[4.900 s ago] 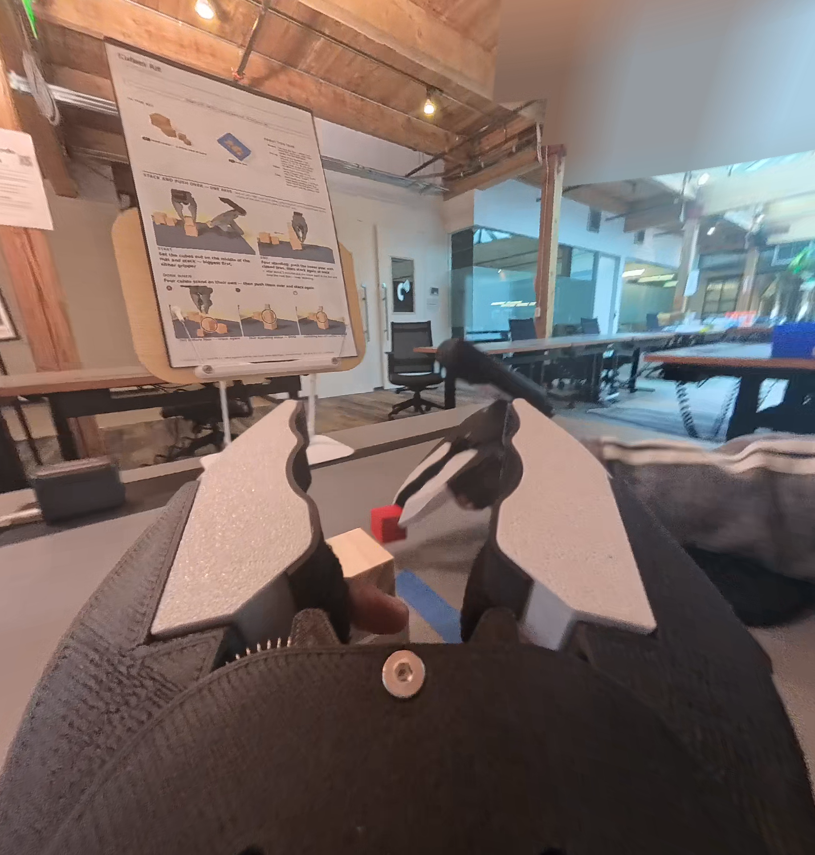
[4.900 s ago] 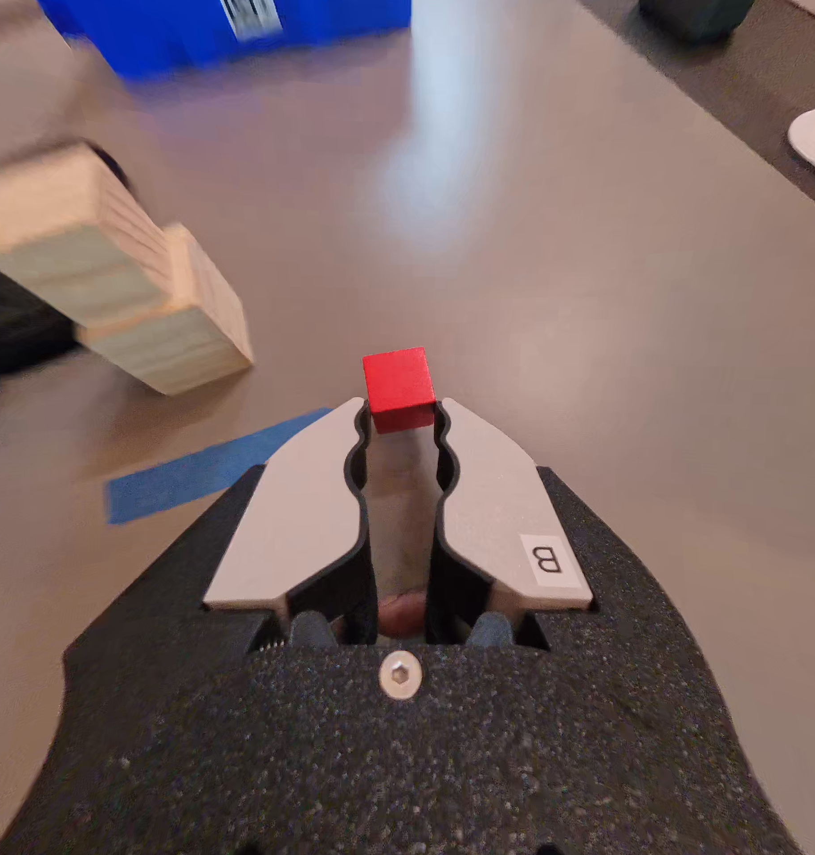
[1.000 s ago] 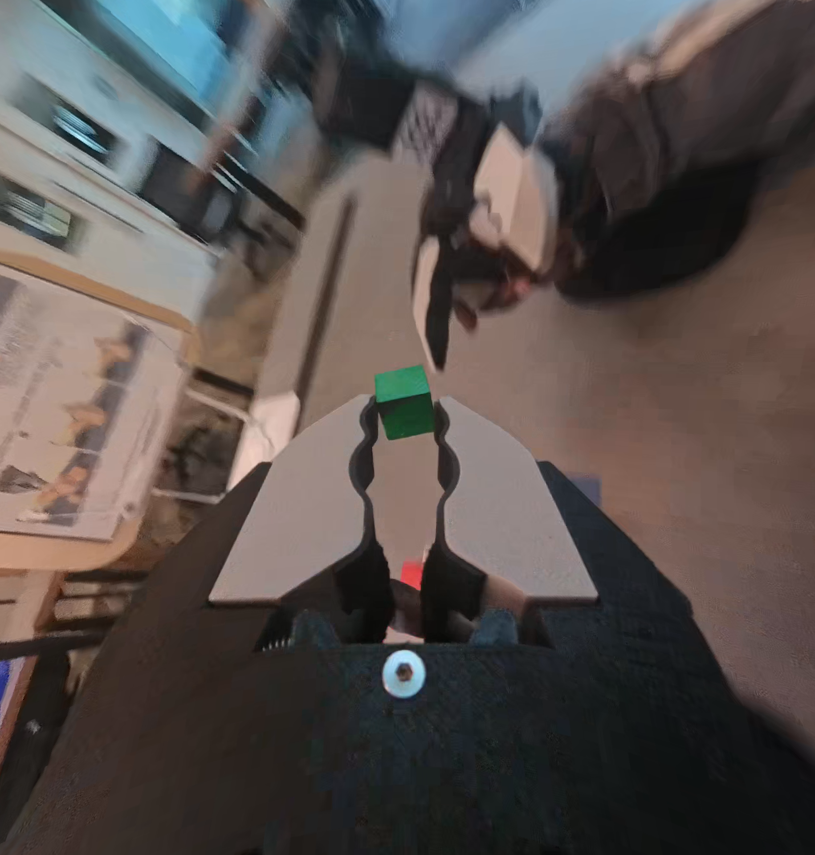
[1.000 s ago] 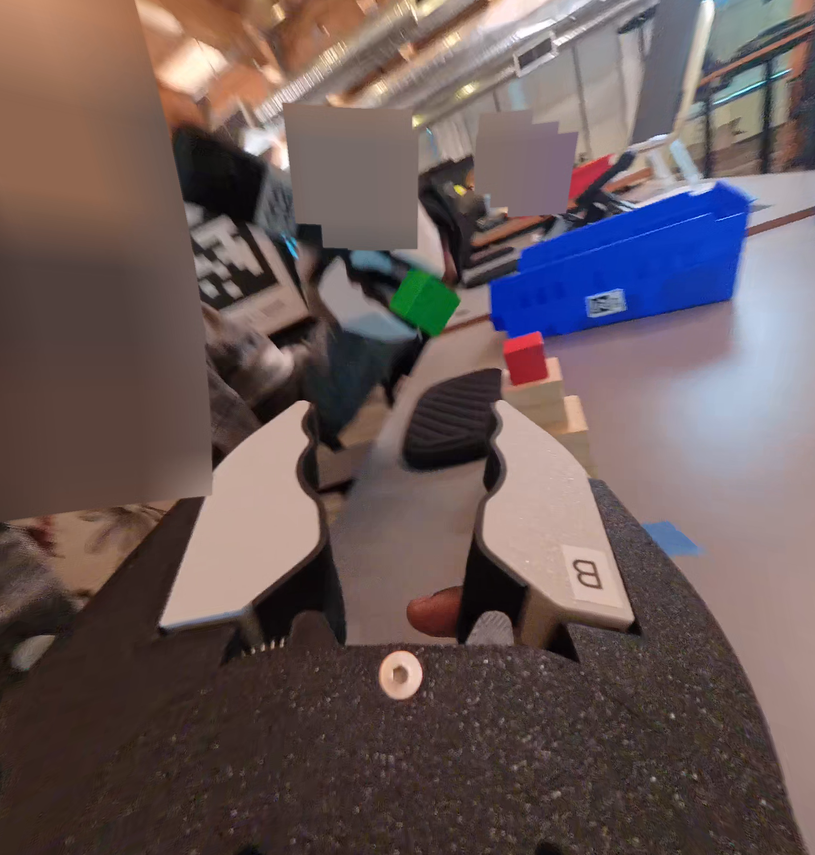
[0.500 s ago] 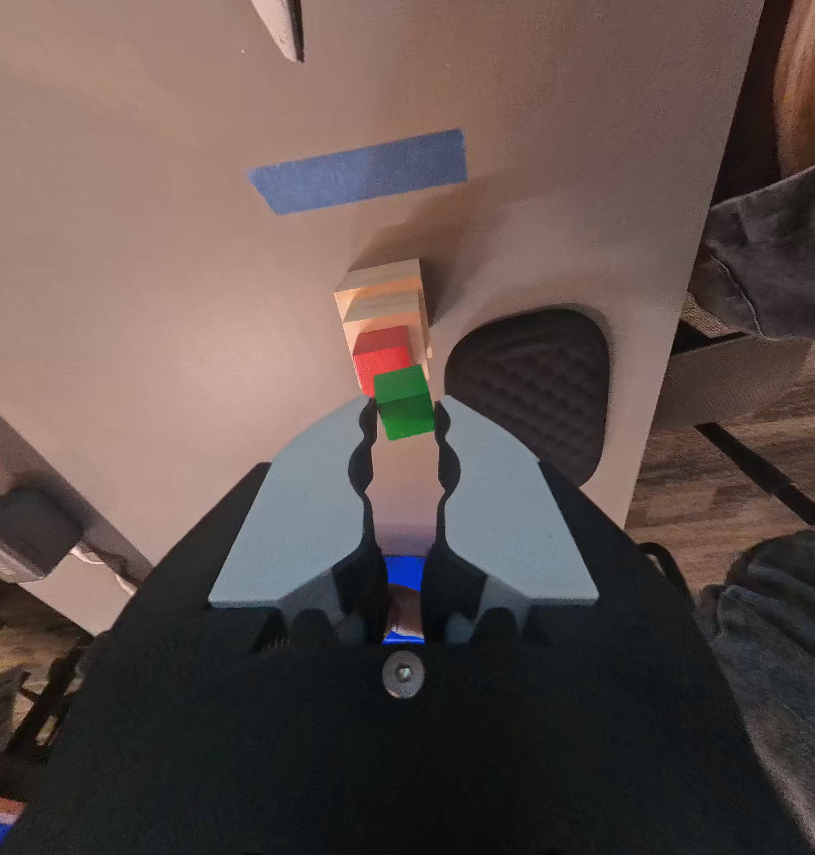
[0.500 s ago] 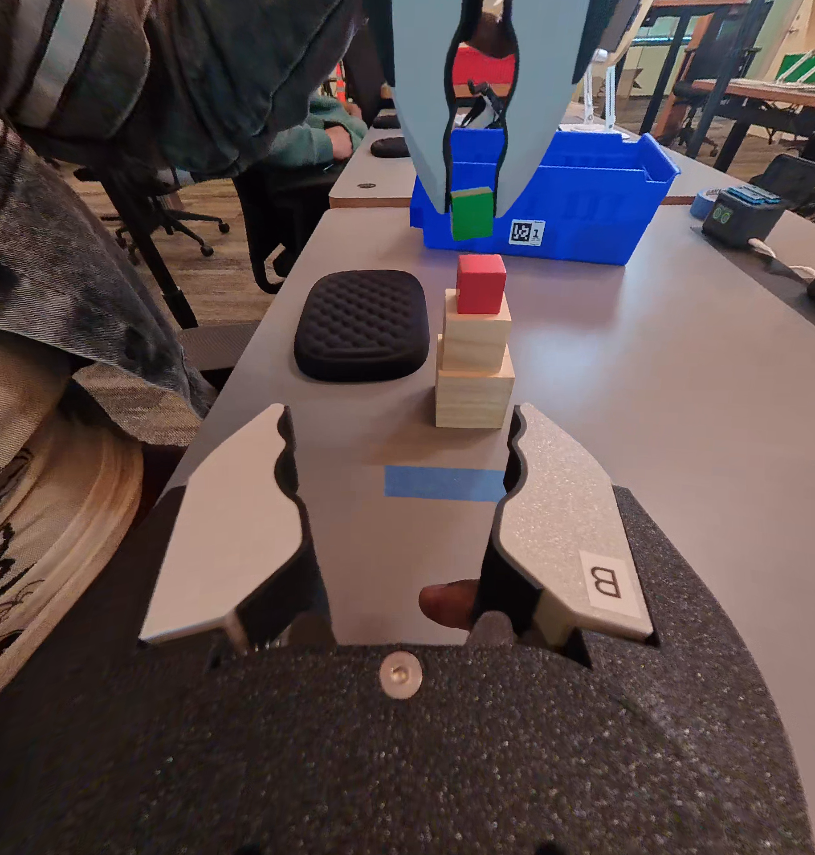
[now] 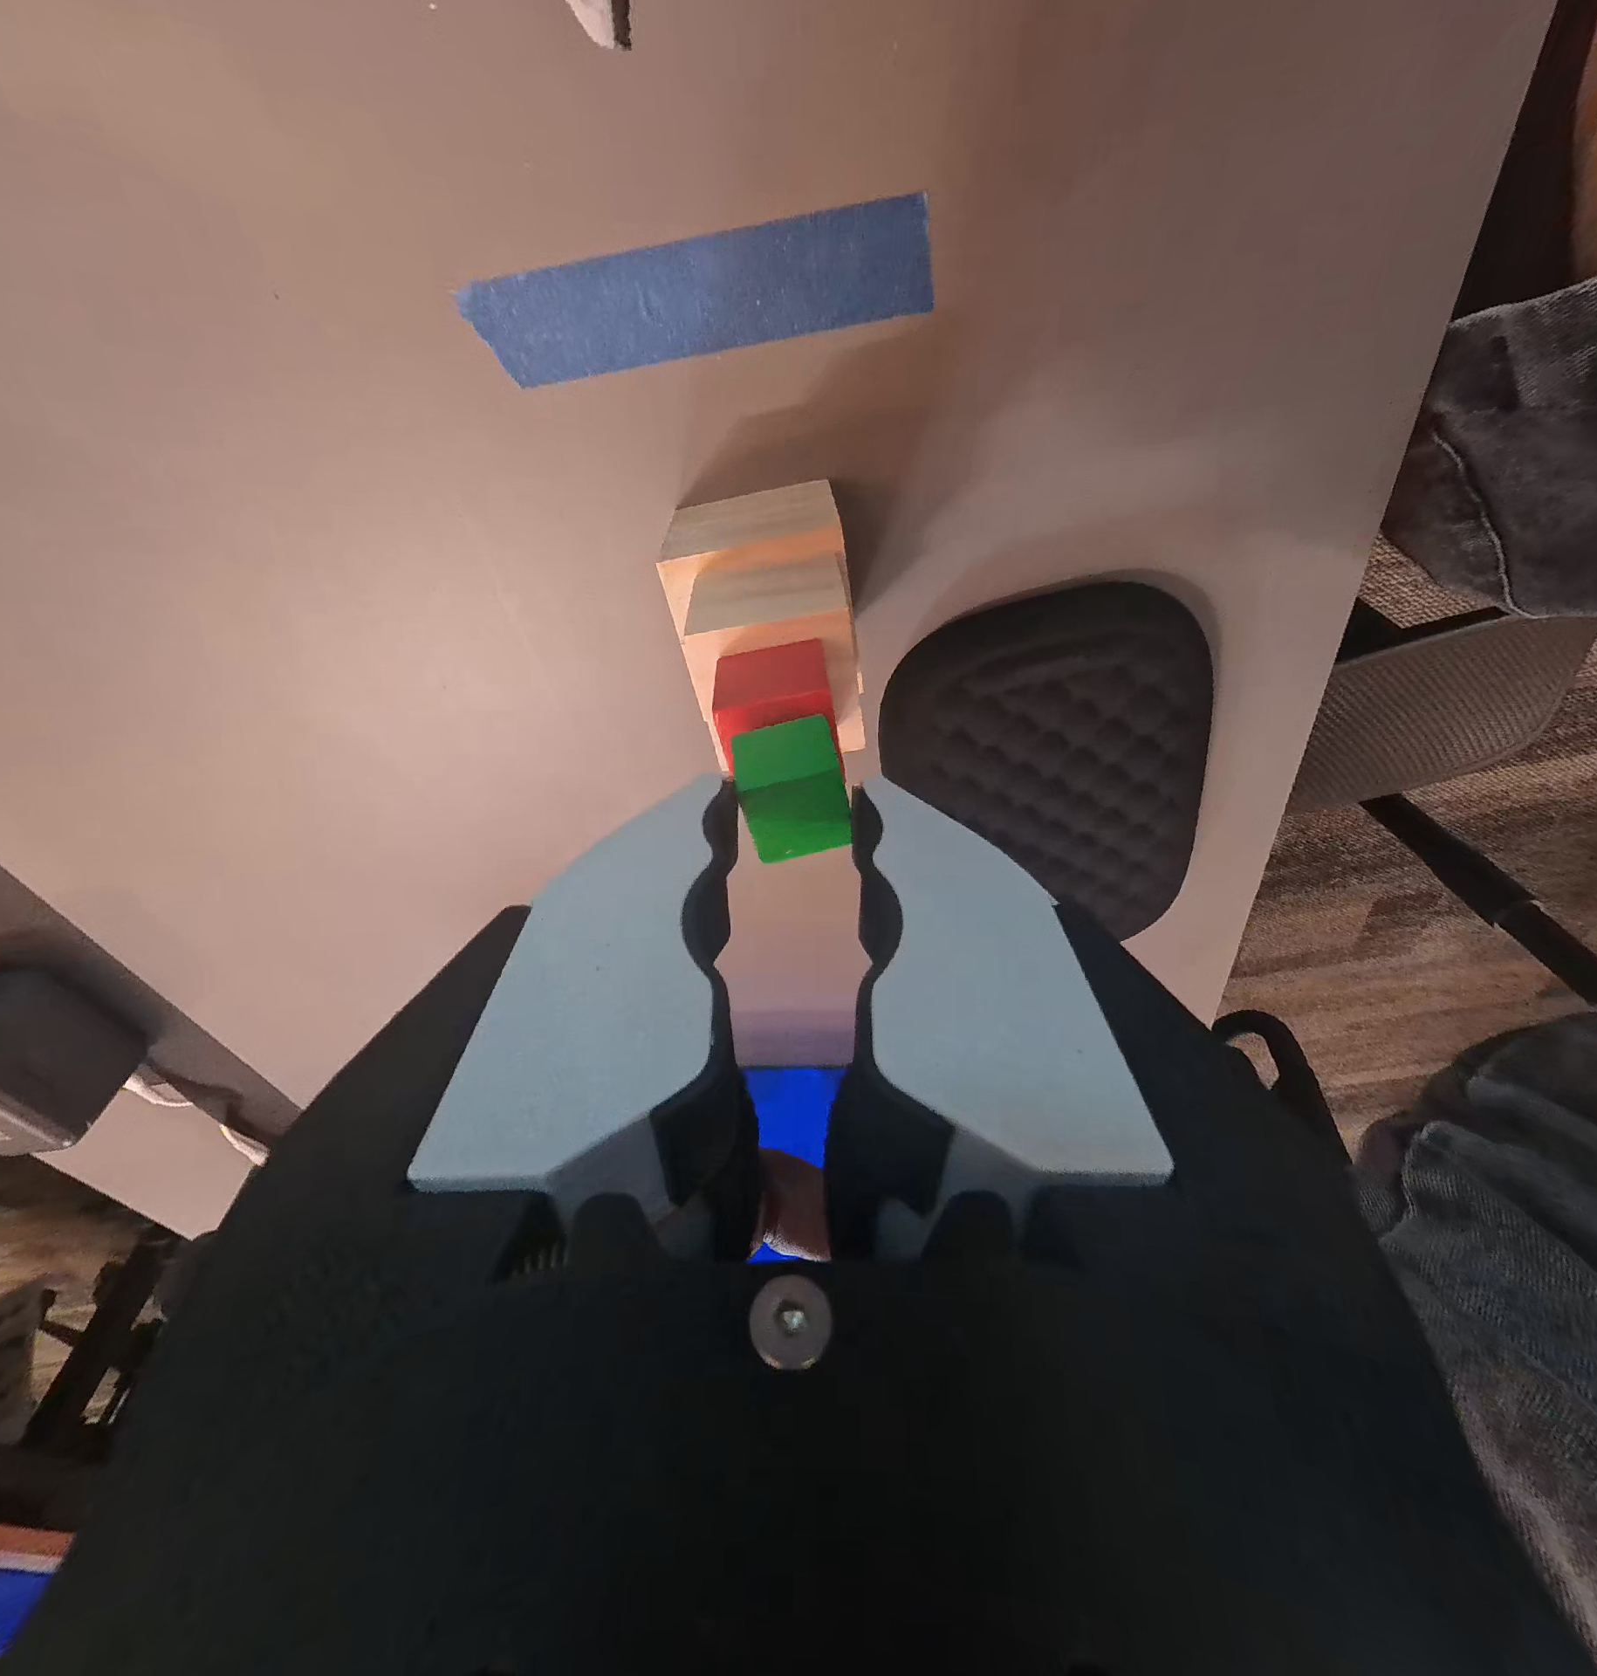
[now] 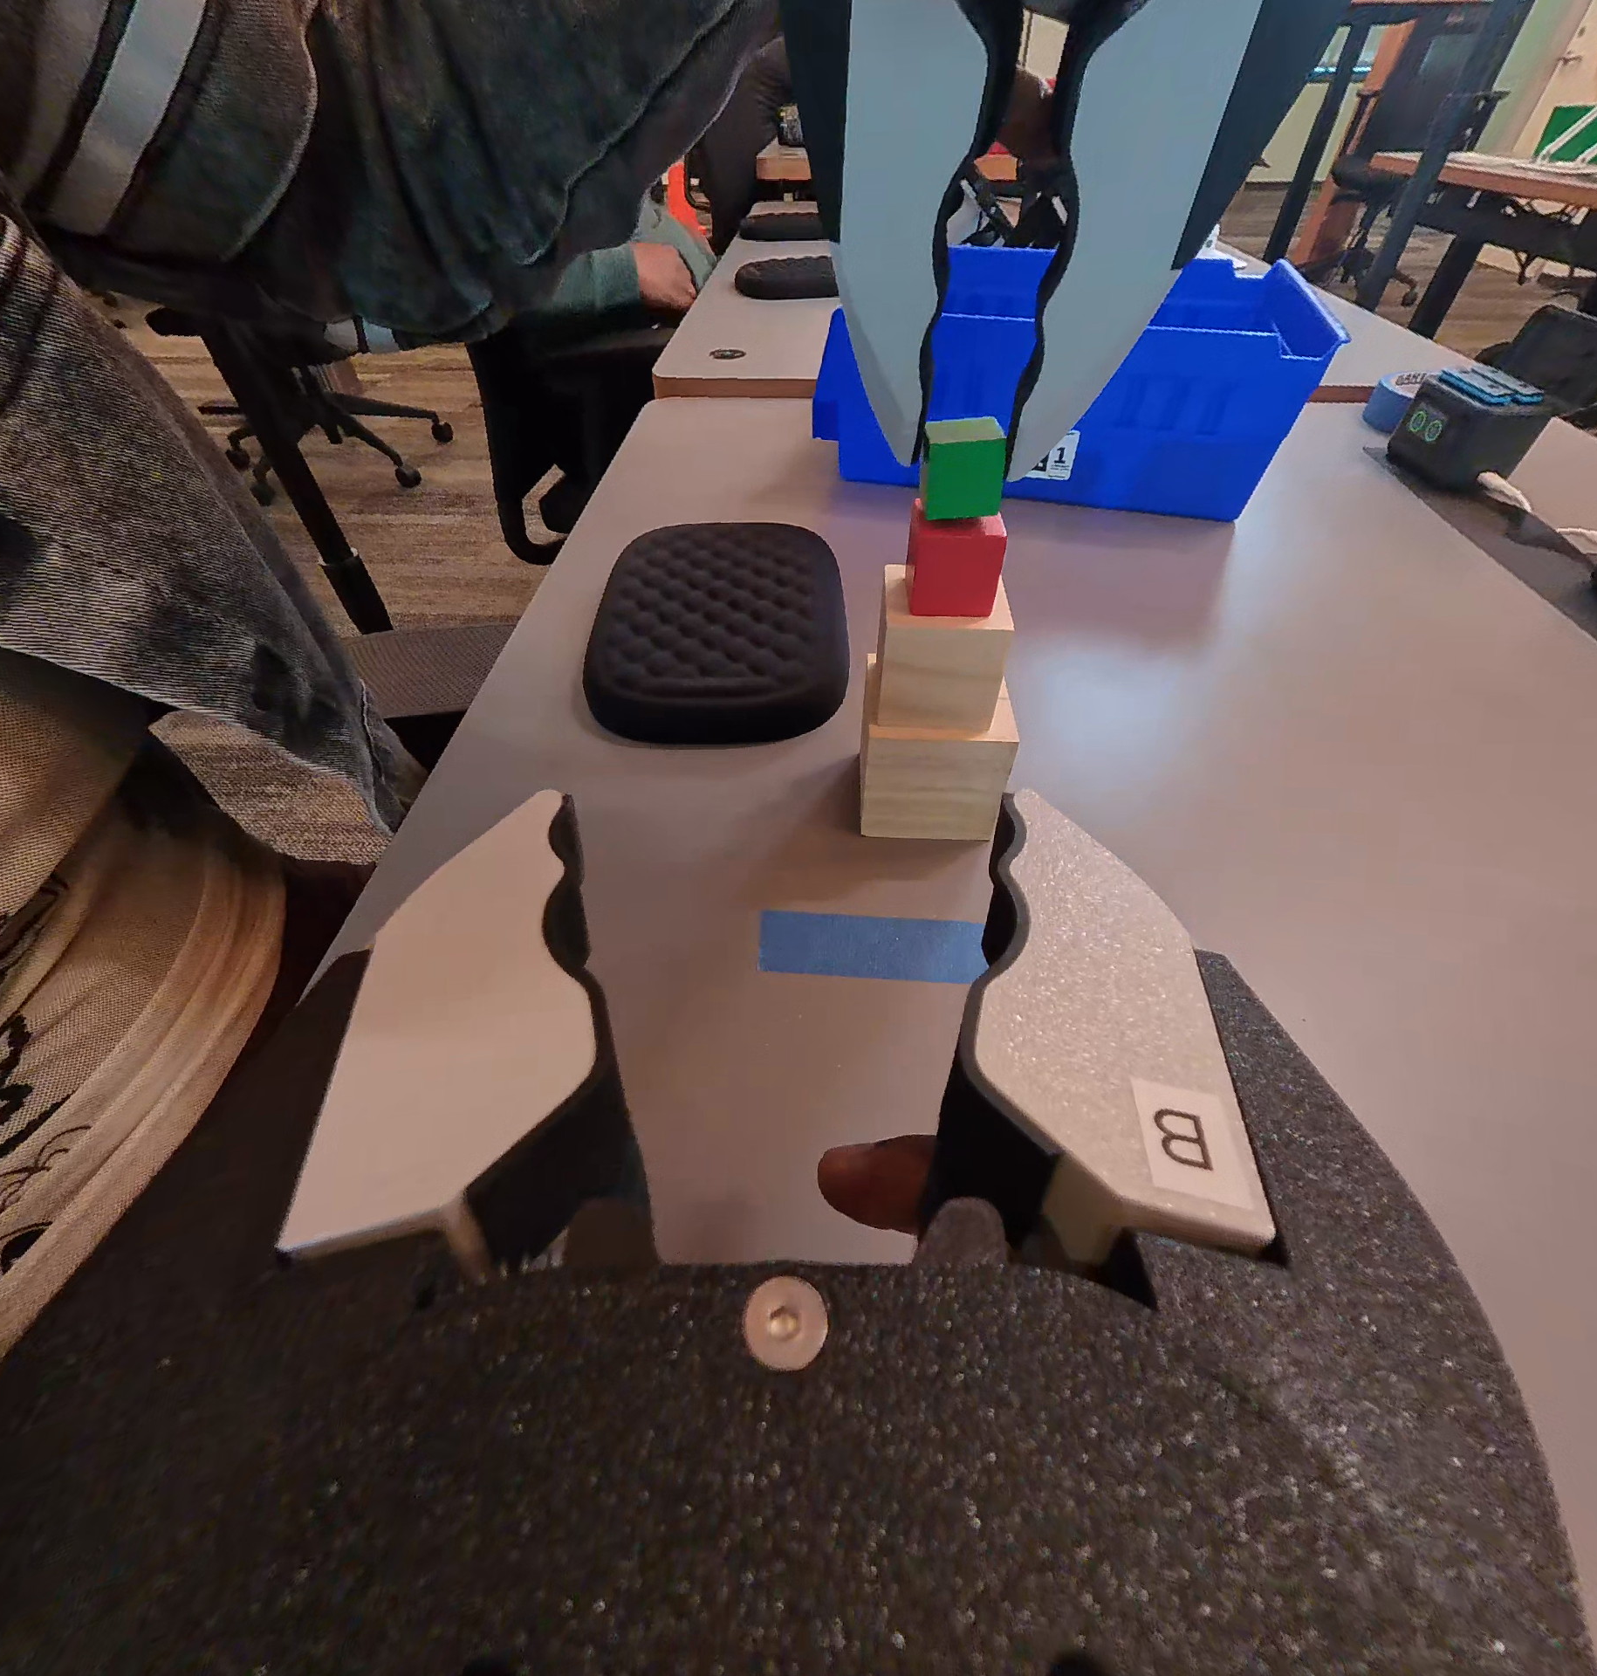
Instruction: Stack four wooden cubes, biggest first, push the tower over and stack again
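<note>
A tower stands on the grey table (image 8: 1275,725): a large pale wooden cube (image 8: 938,780), a smaller pale cube (image 8: 944,667) and a red cube (image 8: 955,562). My left gripper (image 7: 793,798) points down from above and is shut on a small green cube (image 7: 790,789). In the right wrist view the green cube (image 8: 963,467) sits at the red cube's top, and I cannot tell whether it rests on it. The left gripper shows there too (image 8: 963,453). My right gripper (image 8: 781,816) is open and empty, low at the table, short of the tower.
A black quilted pad (image 8: 718,630) lies left of the tower. A blue tape strip (image 8: 867,945) is on the table in front of it. A blue bin (image 8: 1185,426) stands behind. A person's sleeve (image 8: 369,136) hangs at the left. A small dark device (image 8: 1466,431) sits far right.
My left gripper swung over the tower and came down with the green cube onto the red cube. My right gripper opened wide and stays back, facing the tower.
</note>
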Demonstrator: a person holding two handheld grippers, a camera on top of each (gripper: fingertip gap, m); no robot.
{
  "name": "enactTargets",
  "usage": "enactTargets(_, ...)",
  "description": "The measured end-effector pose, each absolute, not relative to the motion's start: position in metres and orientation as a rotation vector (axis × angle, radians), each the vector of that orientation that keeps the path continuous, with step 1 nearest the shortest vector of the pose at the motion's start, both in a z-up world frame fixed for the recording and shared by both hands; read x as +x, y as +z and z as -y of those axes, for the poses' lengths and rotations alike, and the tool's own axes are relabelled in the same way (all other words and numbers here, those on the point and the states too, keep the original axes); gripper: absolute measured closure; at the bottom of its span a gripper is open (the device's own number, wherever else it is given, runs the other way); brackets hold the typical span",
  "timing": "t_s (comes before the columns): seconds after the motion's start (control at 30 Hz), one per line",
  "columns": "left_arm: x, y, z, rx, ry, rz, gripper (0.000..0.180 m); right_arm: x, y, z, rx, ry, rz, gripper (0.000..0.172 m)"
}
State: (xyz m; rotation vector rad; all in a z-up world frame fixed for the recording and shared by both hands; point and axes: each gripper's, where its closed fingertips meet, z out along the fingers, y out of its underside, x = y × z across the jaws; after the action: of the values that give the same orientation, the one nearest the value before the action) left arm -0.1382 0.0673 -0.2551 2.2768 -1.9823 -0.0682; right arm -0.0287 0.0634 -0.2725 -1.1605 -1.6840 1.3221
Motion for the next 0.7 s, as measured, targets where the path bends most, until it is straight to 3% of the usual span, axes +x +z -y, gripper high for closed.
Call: enactTargets(0.7, -0.1392, -0.2576, -0.0691, 2.302, -0.061, 1.974, 0.156, -0.0288, -0.275, -0.0637, -1.162, 1.304, 1.696, 0.085)
